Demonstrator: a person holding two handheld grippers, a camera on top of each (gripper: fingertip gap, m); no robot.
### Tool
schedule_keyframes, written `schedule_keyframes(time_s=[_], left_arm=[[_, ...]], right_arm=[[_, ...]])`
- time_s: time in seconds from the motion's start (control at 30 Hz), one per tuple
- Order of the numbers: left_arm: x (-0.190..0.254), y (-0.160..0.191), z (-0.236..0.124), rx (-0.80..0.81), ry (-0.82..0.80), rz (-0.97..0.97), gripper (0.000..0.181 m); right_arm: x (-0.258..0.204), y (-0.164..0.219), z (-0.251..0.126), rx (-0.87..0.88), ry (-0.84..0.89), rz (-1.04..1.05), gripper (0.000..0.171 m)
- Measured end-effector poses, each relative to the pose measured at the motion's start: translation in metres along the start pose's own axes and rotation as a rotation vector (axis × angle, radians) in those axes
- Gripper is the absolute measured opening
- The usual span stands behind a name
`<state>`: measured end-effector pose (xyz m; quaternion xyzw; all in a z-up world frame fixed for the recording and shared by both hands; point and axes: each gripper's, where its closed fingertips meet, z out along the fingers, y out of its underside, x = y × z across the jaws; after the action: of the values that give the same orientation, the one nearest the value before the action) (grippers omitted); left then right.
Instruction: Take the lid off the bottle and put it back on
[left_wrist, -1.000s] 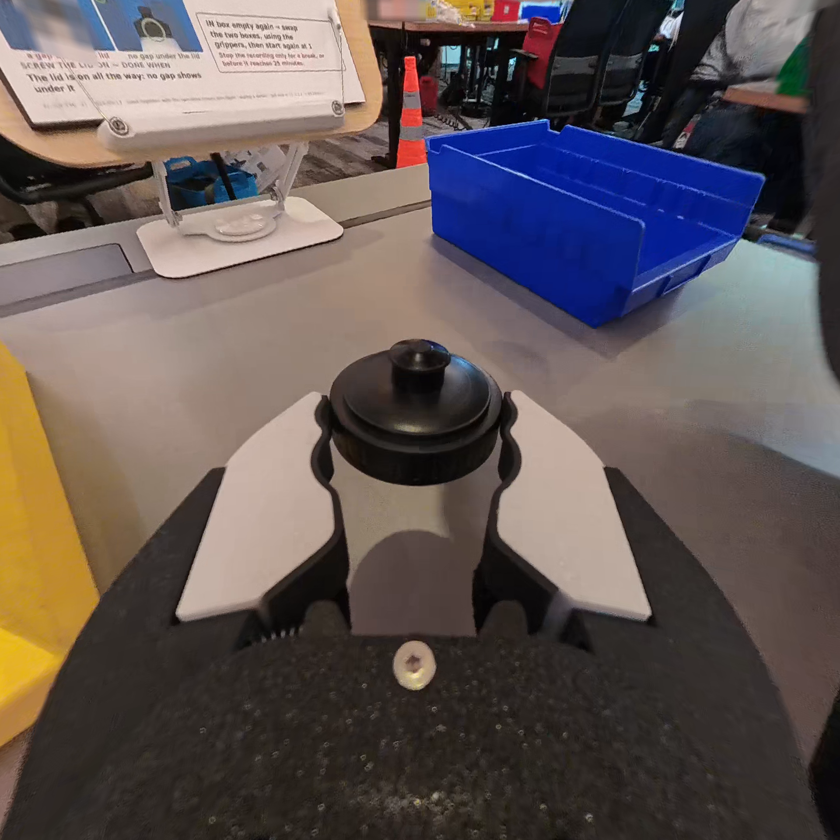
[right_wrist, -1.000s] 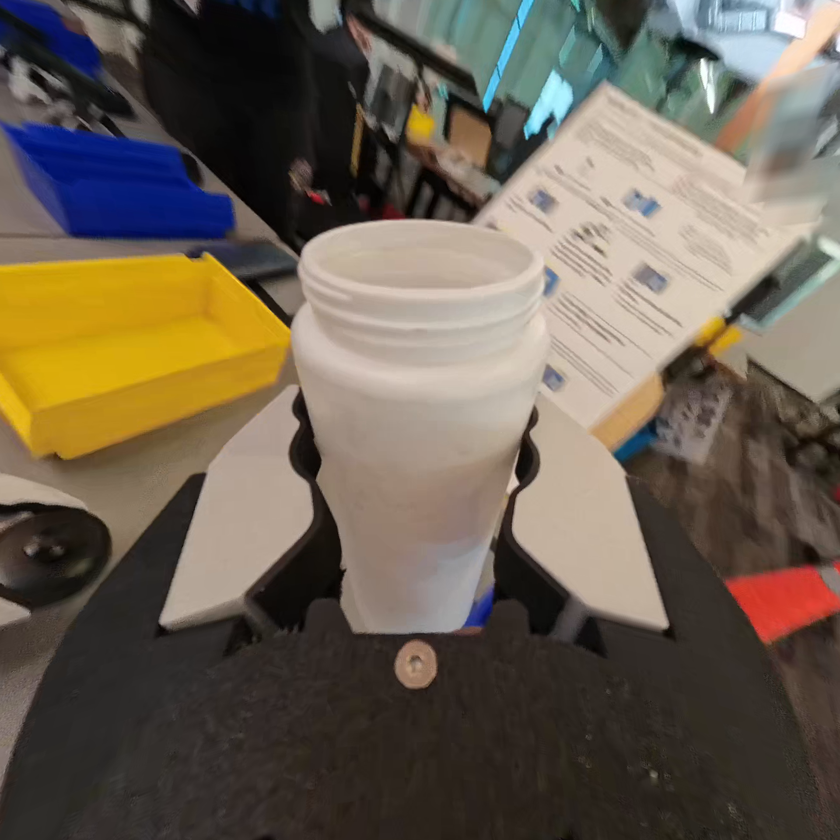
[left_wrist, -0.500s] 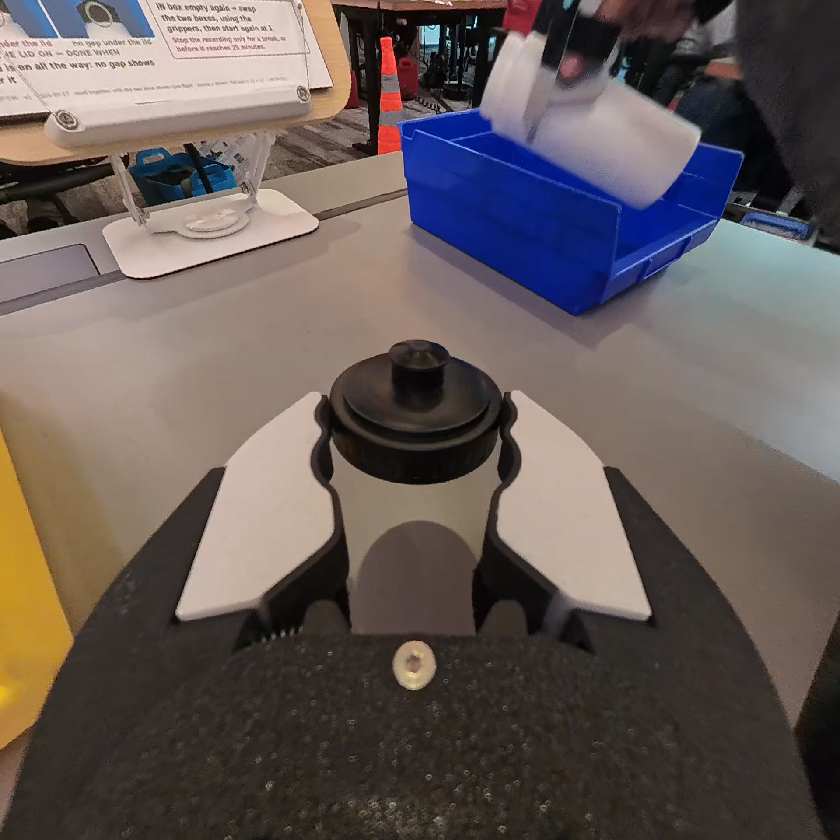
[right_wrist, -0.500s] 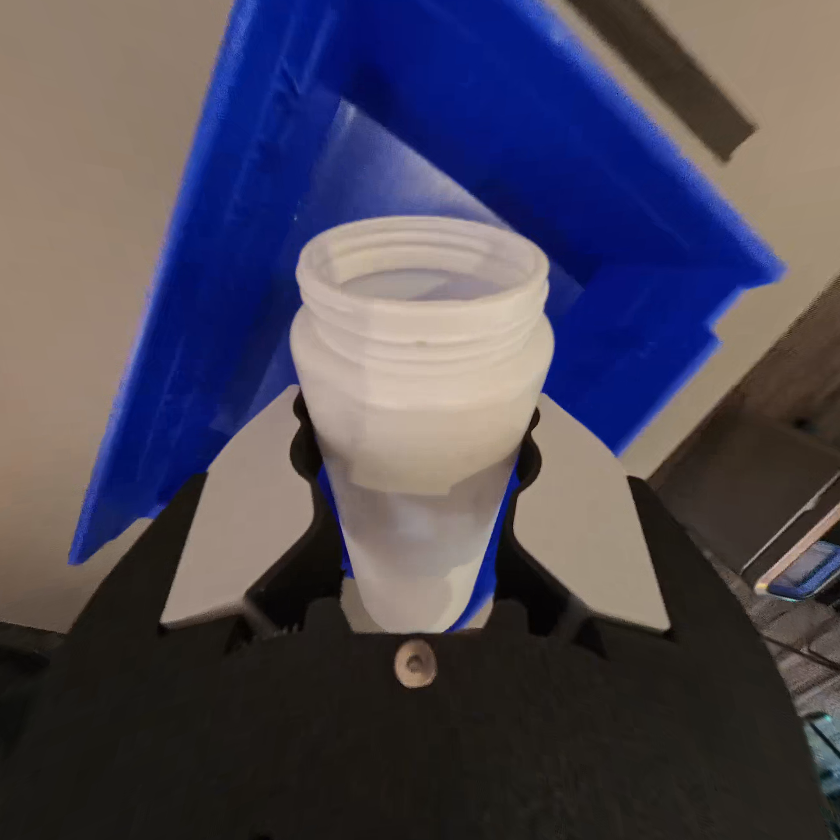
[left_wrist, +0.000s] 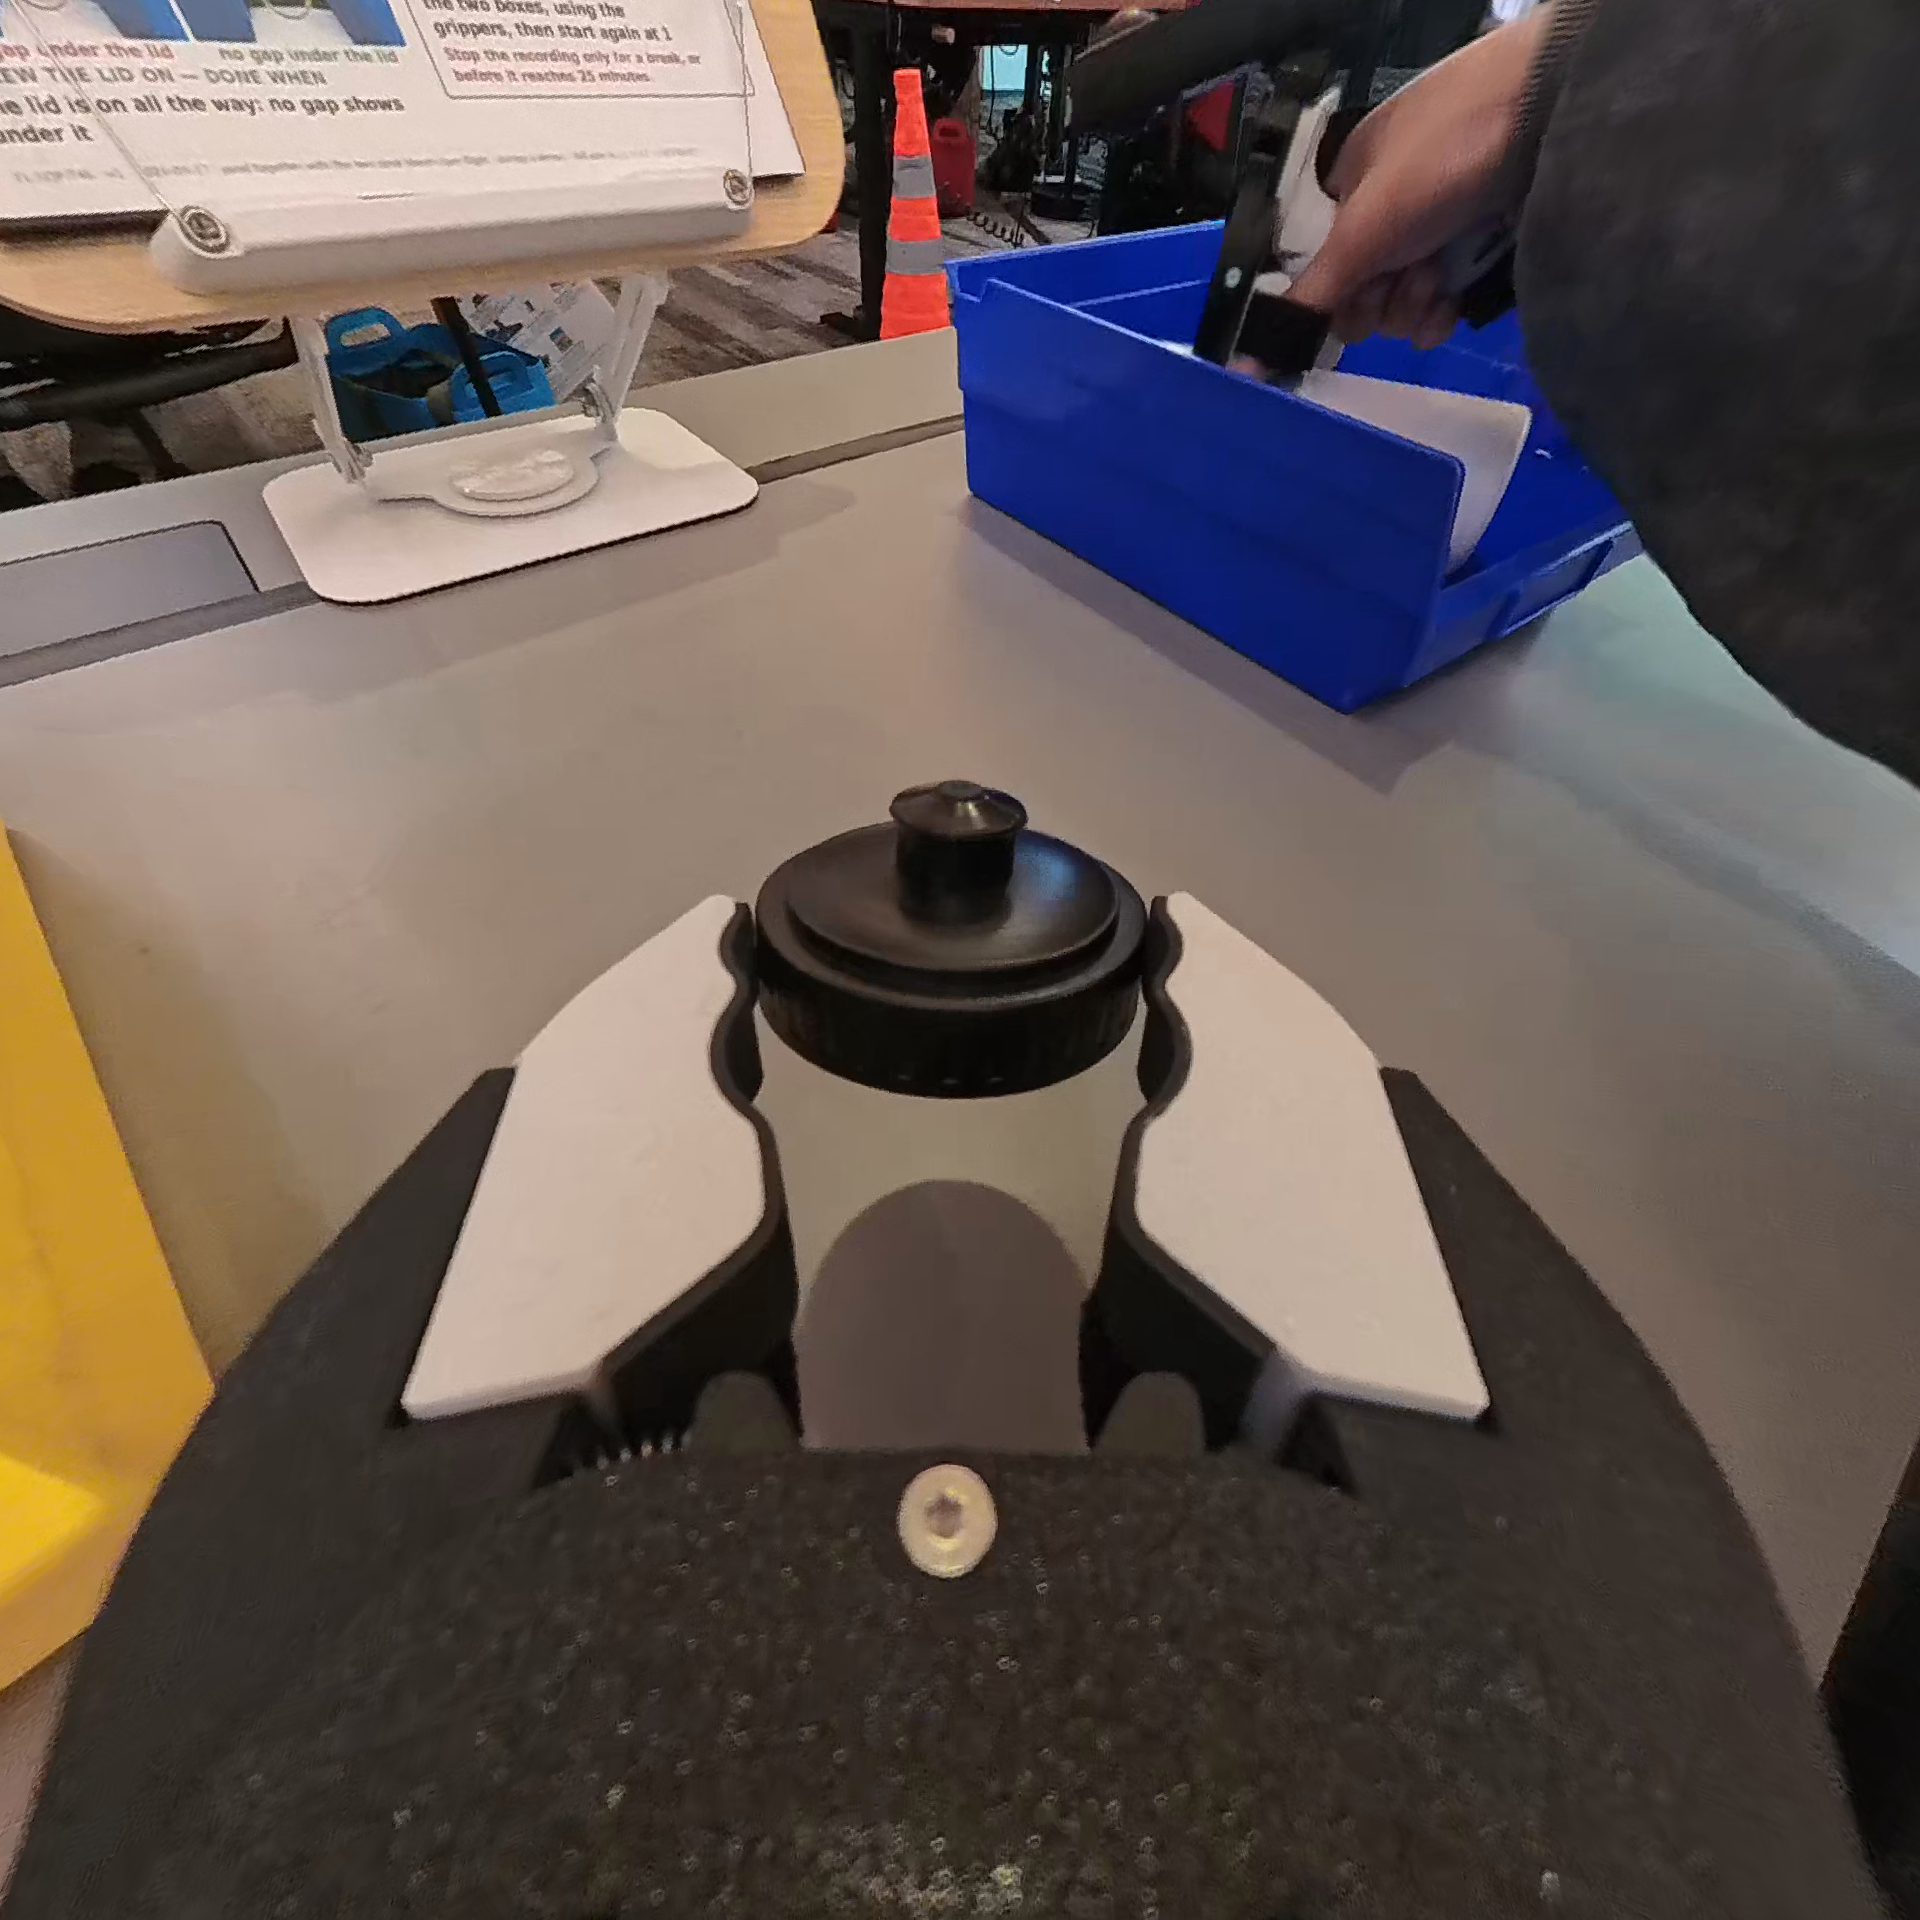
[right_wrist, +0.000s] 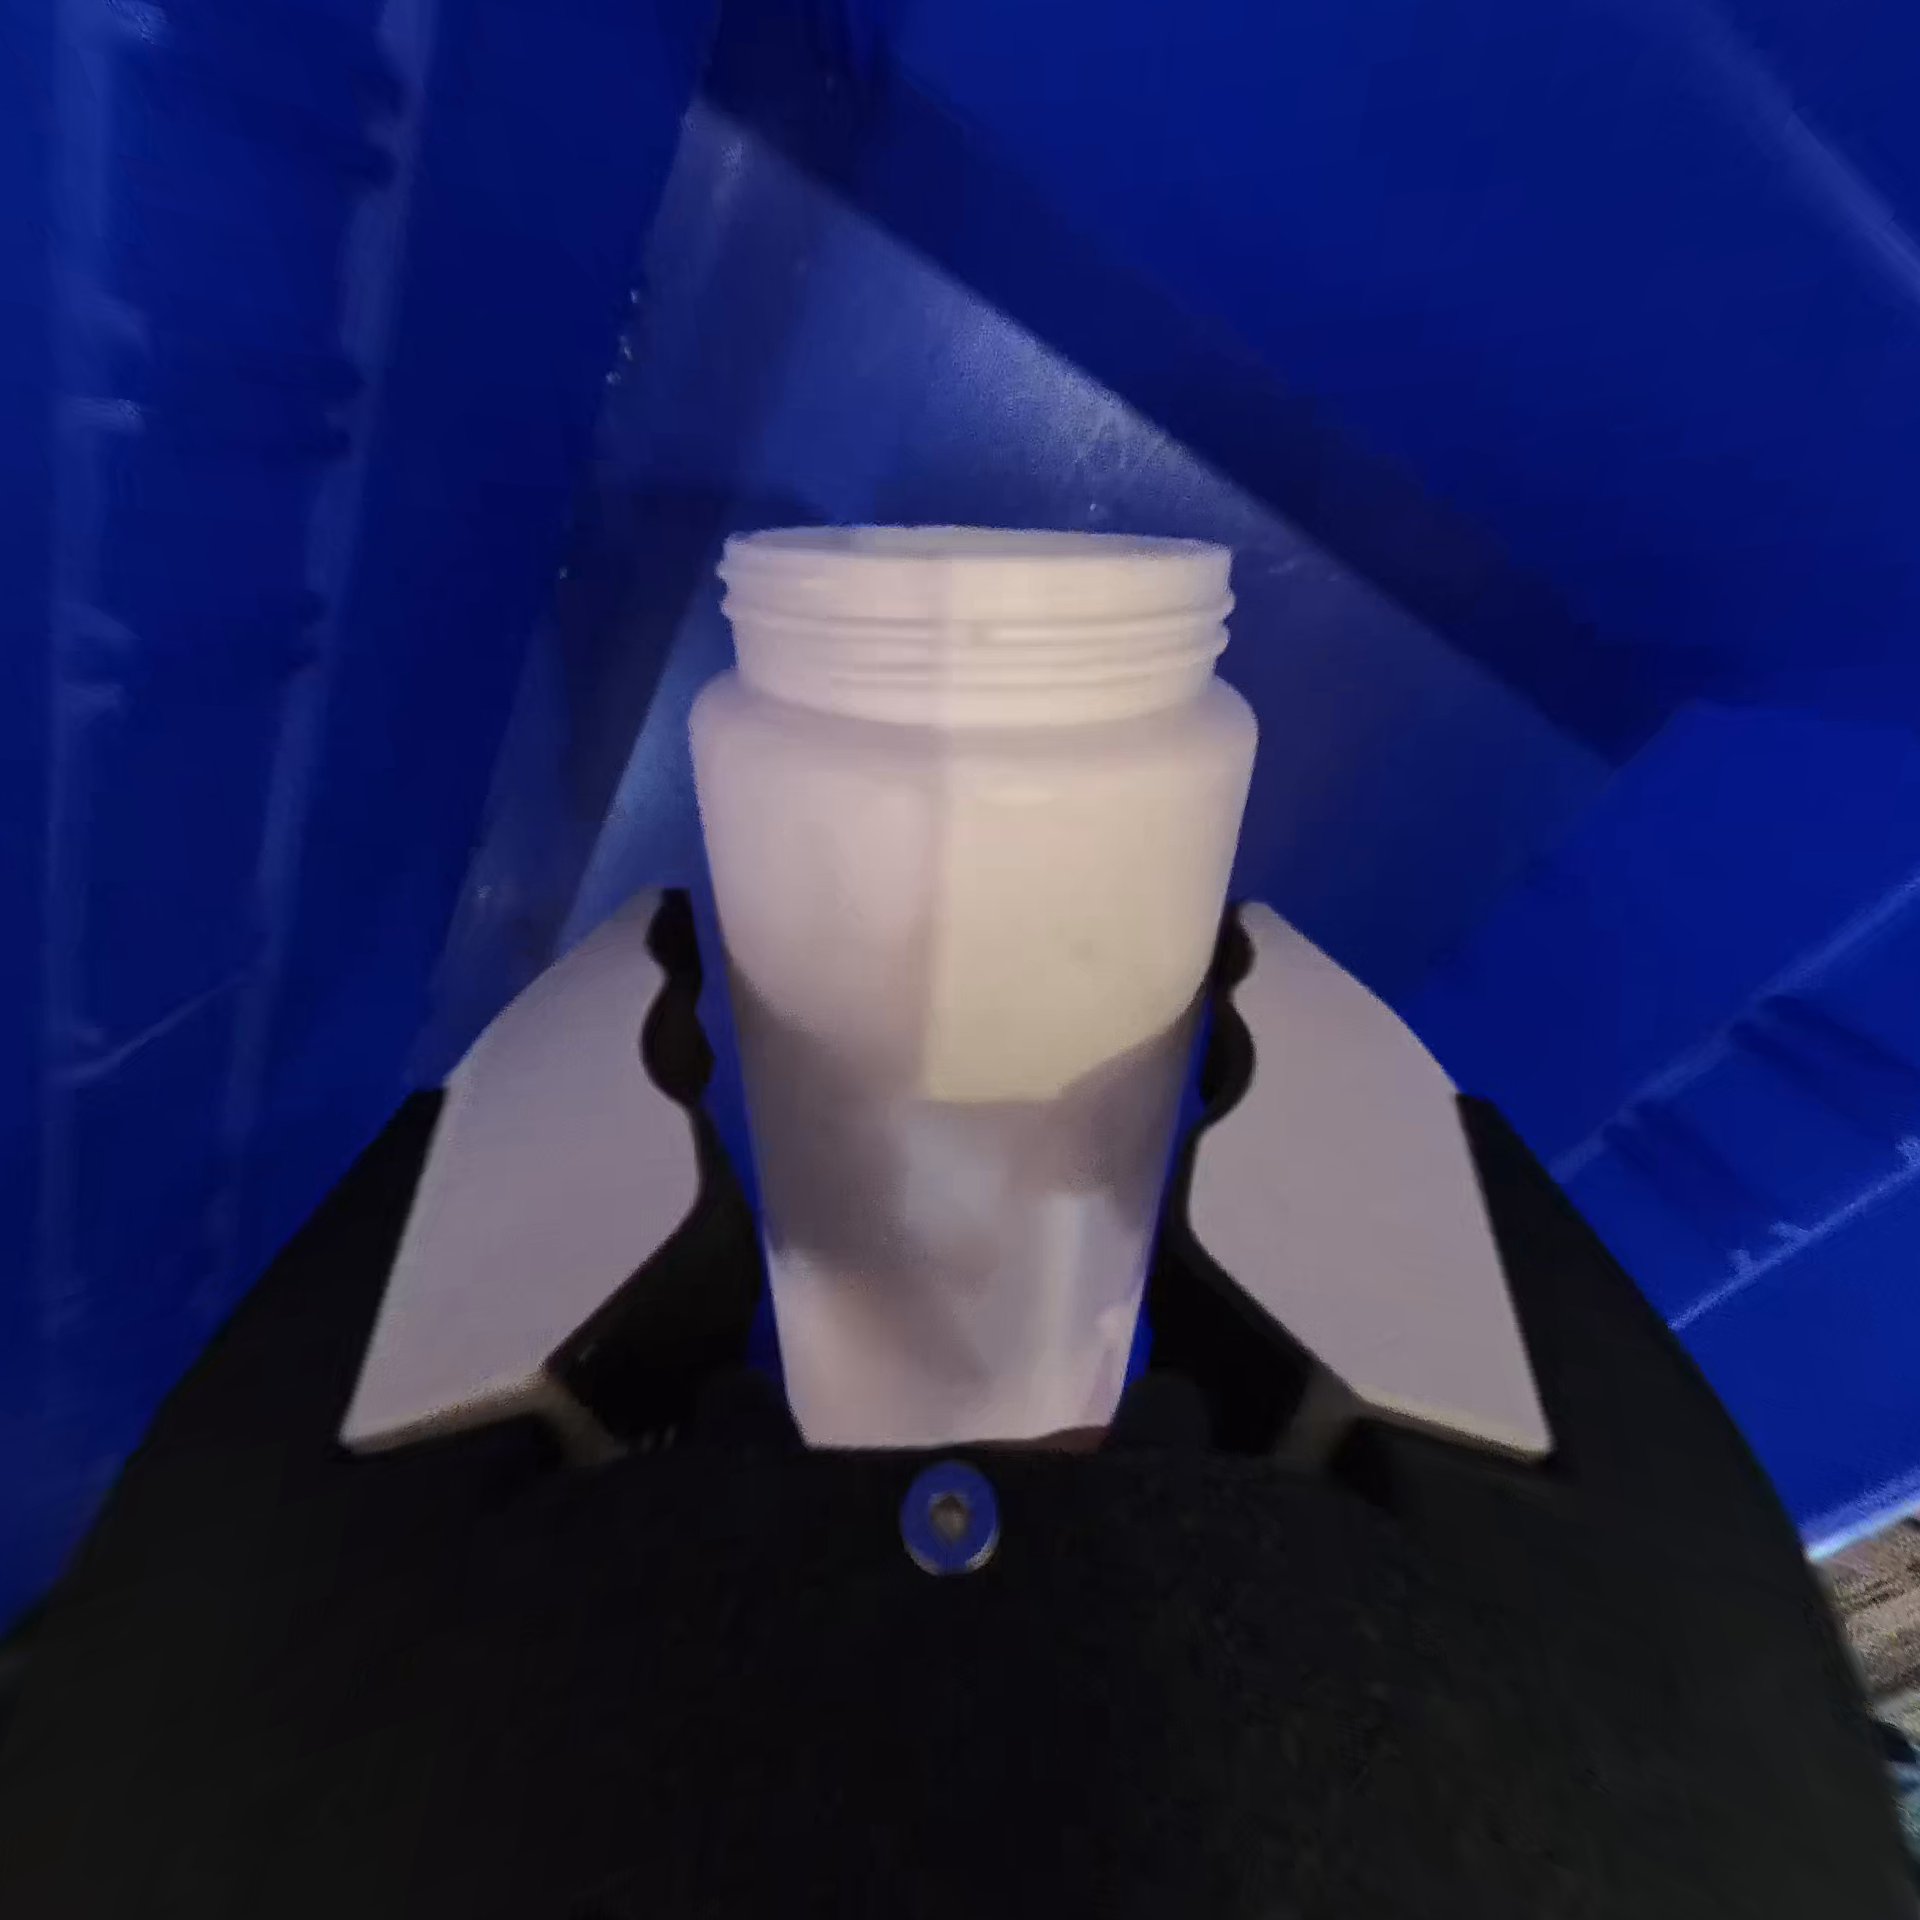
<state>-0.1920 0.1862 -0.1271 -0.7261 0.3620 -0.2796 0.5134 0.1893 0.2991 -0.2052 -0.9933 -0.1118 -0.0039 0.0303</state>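
Grey worktop in a busy room: left gripper grips a black lid; right gripper holds a white bottle inside a blue bin.

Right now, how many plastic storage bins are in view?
2. A blue plastic bin stands far right on the grey table, with the white bottle lowered inside. A yellow plastic bin sits at the left edge, mostly cropped. Others may lie outside the frames.

Grey table open ahead; blue bin blocks far right, stand far left, yellow bin near left.
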Motion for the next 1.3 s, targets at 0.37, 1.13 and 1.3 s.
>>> schedule_keyframes(time_s=[0.37, 1.13, 1.3], left_arm=[[0.037, -0.031, -0.019, 0.167, 0.378, -0.022, 0.069], [0.026, 0.000, 0.005, 0.030, 0.125, 0.415, 0.070], [0.024, -0.004, 0.001, 0.047, 0.103, 0.370, 0.069]], right_arm=[[-0.203, 0.032, -0.184, 1.095, -0.396, -0.448, 0.079], [-0.414, 0.041, -0.079, 0.582, -1.200, -0.191, 0.088], [-0.414, 0.036, -0.079, 0.620, -1.126, -0.192, 0.073]])
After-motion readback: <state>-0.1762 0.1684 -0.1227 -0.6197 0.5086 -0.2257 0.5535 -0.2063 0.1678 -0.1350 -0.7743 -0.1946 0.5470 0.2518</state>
